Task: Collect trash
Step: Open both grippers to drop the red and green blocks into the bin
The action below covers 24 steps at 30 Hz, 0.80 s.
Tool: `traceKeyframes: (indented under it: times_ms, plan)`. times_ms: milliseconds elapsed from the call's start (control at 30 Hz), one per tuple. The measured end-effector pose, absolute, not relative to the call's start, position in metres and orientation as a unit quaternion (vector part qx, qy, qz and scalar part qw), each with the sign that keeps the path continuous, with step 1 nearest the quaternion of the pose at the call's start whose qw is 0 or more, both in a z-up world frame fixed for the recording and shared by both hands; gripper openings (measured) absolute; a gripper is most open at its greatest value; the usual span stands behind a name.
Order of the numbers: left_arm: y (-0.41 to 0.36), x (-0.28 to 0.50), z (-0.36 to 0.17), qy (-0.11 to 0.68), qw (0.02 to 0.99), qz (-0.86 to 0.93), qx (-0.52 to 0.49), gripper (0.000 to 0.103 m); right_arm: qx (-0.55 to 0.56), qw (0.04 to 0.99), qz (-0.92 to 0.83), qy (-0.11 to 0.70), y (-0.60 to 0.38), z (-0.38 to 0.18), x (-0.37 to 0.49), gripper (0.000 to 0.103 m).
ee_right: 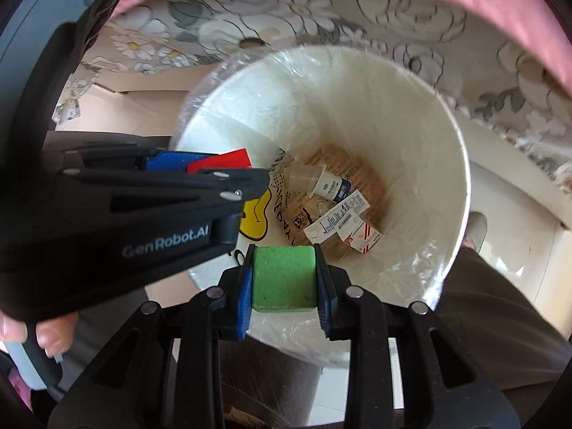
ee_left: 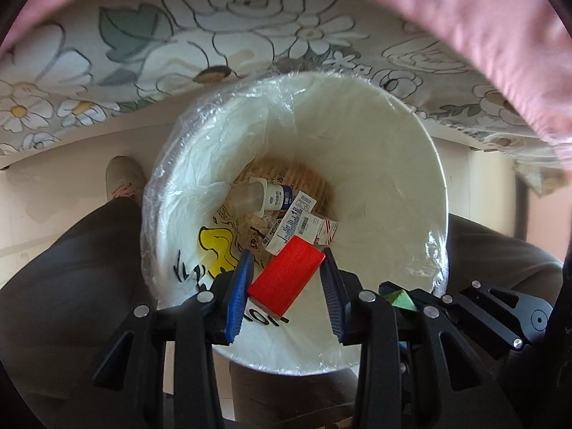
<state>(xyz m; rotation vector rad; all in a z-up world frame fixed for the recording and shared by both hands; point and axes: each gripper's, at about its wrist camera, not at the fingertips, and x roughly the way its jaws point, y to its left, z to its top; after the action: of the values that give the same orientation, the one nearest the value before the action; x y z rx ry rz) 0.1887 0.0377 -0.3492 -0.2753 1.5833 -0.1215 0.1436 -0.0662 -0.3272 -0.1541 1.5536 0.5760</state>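
Observation:
A white trash bin [ee_left: 411,164] lined with clear plastic stands on the floor below both grippers; it also shows in the right wrist view [ee_right: 422,136]. My left gripper [ee_left: 286,268] is over the bin mouth with a red block [ee_left: 286,279] between its blue pads; the block touches the left pad, and a gap shows at the right pad. The red block [ee_right: 221,161] shows in the right wrist view too. My right gripper [ee_right: 284,279] is shut on a green block [ee_right: 284,279] over the bin's near rim. A corner of that green block [ee_left: 400,298] shows in the left wrist view.
The bin bottom holds a plastic cup [ee_left: 250,196], a small bottle [ee_left: 280,198], paper labels [ee_left: 304,225] and a printed bag with a yellow shape [ee_left: 216,246]. A floral tablecloth [ee_left: 214,35] hangs beyond the bin. The person's legs [ee_left: 71,286] and a shoe [ee_left: 125,178] flank it.

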Motion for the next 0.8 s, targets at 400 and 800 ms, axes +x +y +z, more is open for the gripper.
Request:
traceKeyframes:
  times_ms: [400, 800]
  plan:
    - [0.035, 0.197, -0.382, 0.73, 0.67, -0.05, -0.126, 0.041, -0.069, 0.665, 0.237, 0.705, -0.065, -0.361, 0.152, 0.031]
    - [0.029, 0.198, -0.392, 0.739, 0.662, -0.052, -0.113, 0.056, -0.078, 0.673, 0.228, 0.699, -0.069, -0.367, 0.154, 0.058]
